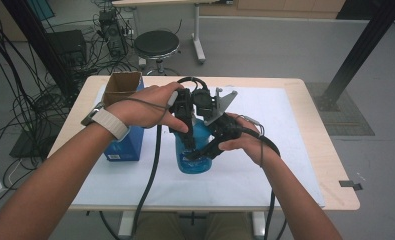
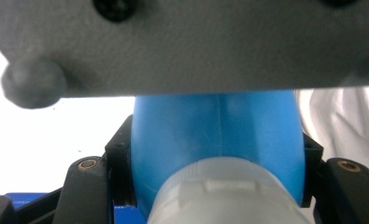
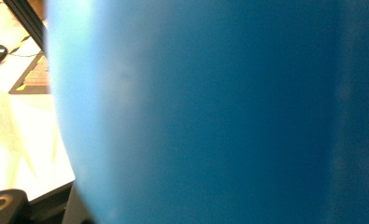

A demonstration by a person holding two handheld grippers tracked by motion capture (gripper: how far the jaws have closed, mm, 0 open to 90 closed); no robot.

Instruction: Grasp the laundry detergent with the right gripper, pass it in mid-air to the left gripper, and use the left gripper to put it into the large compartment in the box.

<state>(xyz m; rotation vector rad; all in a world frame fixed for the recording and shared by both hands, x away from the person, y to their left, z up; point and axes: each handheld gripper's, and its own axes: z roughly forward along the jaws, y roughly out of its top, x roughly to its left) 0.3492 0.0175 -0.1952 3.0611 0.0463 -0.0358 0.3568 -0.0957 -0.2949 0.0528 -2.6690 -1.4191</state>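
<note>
Standing upright near the middle of the white-covered table (image 1: 285, 115), the translucent blue plastic bottle (image 1: 195, 150) is being clamped from both sides. The left gripper (image 1: 185, 135) is closing its jaws on the bottle's shoulder just below the white ribbed cap (image 2: 224, 196), while the right gripper (image 1: 210, 147) is pinching the body lower down (its own view is too blurred to show the pads). Smooth and probably light, the plastic looks slippery, so the firmer neck seems the safer hold. An open blue cardboard box (image 1: 125, 115) is sitting just left.

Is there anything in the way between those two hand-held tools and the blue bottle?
Nothing visible. The left tool is already shut on the blue bottle near its white cap, and the right tool grips its body from the other side.
</note>
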